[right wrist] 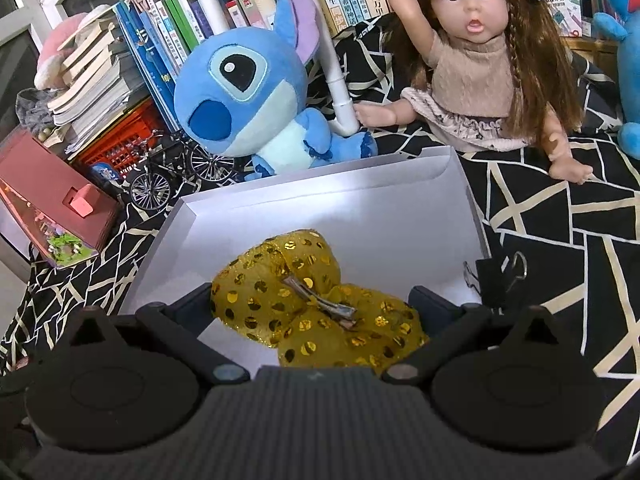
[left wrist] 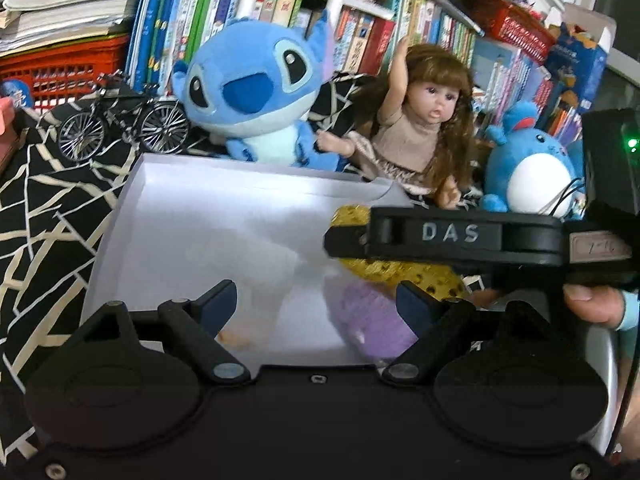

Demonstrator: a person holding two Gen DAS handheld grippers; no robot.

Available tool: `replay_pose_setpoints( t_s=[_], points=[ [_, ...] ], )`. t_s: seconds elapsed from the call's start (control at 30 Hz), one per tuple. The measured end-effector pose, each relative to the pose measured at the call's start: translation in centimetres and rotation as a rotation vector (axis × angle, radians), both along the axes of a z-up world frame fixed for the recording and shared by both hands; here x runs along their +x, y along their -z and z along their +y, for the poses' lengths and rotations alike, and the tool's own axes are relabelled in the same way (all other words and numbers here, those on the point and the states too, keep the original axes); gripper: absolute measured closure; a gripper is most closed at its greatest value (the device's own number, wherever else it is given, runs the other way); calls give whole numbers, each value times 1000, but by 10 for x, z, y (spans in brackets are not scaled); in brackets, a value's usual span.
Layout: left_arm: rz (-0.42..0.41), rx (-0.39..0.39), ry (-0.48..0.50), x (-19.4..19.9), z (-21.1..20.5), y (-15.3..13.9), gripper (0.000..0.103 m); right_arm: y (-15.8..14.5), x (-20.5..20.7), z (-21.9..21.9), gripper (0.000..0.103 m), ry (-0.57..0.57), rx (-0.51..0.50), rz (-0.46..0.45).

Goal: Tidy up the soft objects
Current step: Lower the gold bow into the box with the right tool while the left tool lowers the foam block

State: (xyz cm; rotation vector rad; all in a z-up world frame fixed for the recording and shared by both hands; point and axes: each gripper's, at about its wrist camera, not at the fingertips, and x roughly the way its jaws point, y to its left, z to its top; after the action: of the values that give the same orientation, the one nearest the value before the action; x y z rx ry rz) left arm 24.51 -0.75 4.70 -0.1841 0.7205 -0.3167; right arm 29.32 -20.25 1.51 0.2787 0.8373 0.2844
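Observation:
A shallow white box (left wrist: 256, 168) lies on the black patterned cloth. A gold sequined bow (right wrist: 304, 296) with a metal clip rests on the floor of the box (right wrist: 320, 176). My right gripper (right wrist: 310, 304) stands wide open around the bow, whose edges reach both fingers. In the left wrist view the right gripper (left wrist: 348, 240) crosses from the right over the bow (left wrist: 424, 276). My left gripper (left wrist: 316, 300) is open over the near part of the box. A blurred purple soft thing (left wrist: 372, 320) lies beside its right finger (left wrist: 416, 304), clear of the left one.
Behind the box sit a blue alien plush (left wrist: 256, 92), a long-haired doll (left wrist: 416, 120) and a round blue plush (left wrist: 528, 168). A model bicycle (left wrist: 124, 120) stands at the left. A binder clip (right wrist: 500, 276) lies by the box's right wall. Bookshelves rise behind.

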Motion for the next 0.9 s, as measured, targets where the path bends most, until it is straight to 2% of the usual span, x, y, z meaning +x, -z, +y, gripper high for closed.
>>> replay_pose_setpoints(
  t_s=[0.2,0.27,0.5,0.63,0.9],
  points=[
    [-23,-76,-5,7,-5,3,18,-3,-3,0,0,-11,39,11],
    [-30,-66,-16,8,-8,5,18,-4,-3,-2,0,-11,53,17],
    [22,3,-87,22,-12,16,18,-11,-9,-3,0,-16,38,4],
    [49,3,-112,27,-5,20,18,-22,-13,-9,0,-20,69,-15],
    [36,40,-93,19,-5,18,18,-42,-25,-12,0,-43,117,-76]
  ],
)
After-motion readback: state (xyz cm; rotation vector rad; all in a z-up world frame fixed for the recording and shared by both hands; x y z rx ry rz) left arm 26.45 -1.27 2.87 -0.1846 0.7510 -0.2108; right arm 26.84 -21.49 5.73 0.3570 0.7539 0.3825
